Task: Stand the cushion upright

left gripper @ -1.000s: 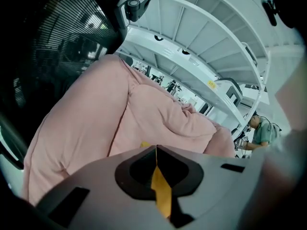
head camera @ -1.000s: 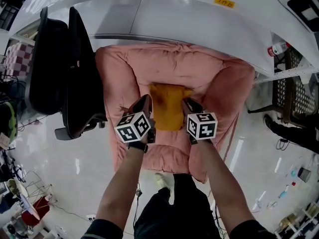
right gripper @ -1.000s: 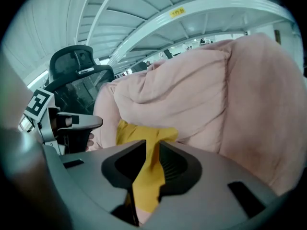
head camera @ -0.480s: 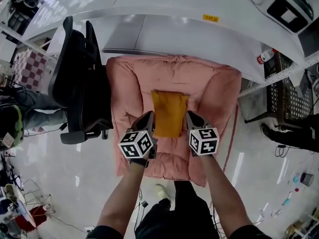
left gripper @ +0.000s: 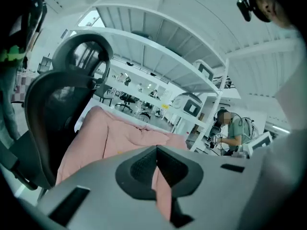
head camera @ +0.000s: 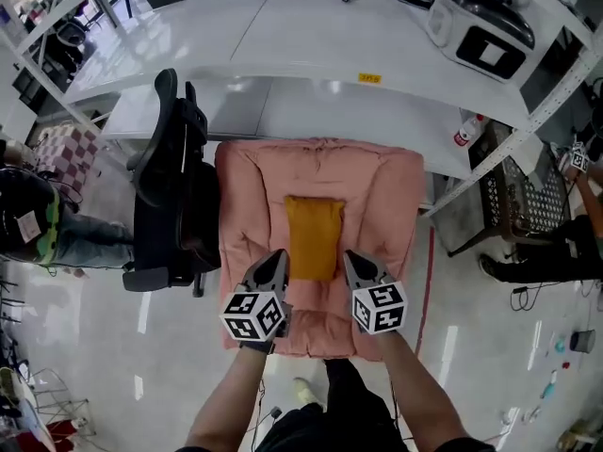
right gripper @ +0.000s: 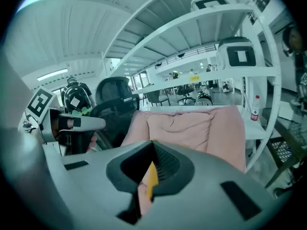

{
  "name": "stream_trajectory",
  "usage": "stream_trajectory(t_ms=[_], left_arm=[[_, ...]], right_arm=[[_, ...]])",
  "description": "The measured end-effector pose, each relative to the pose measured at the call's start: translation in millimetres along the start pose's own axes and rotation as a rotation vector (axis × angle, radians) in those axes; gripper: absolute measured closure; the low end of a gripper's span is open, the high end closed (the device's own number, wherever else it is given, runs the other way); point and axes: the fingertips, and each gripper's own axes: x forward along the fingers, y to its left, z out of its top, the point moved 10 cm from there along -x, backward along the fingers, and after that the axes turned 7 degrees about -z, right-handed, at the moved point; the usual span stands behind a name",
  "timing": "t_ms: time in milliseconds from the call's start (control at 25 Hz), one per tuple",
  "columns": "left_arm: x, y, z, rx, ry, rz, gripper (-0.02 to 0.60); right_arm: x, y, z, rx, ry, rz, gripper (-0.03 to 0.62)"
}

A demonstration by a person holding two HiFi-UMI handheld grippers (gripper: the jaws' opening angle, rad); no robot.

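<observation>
Landmark: the long white table (head camera: 311,36). At its left end we see a black office chair (head camera: 174,196). At its right end a white shelf rack (head camera: 546,59) carries a white appliance (head camera: 480,22). A bottle (head camera: 464,132) stands just below the appliance, and a black wire basket (head camera: 528,196) sits lower on the rack. In front of the table we see glossy white floor (head camera: 85,347) mirroring strip lights.

Bystander (head camera: 36,235) partly beyond left edge
</observation>
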Motion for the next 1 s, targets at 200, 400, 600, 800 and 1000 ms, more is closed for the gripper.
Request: stream_trajectory(t_ms=[200, 400, 600, 800, 1000], left_arm=[[-59, -28, 14, 0.036, -0.035, -0.012, 0.575], [-105, -48, 25, 0.061, -0.065, -0.030, 0.575], [-143, -67, 37, 0.104, -0.097, -0.021, 0.575], [-188, -81, 49, 0.123, -0.138, -0.010, 0.575], [-226, -97, 63, 0.140, -0.176, 0.003, 0.575]], right_arm=[[-54, 35, 19, -0.033, -0.064, 0.014, 0.589], [-94, 64, 37, -0.073, -0.135, 0.019, 0.589], [-125, 81, 55, -0.087, -0.206, 0.030, 0.589], [-161, 104, 67, -0.099, -0.255, 0.030, 0.590], [-194, 121, 77, -0.106, -0.293, 0.038, 0.589]])
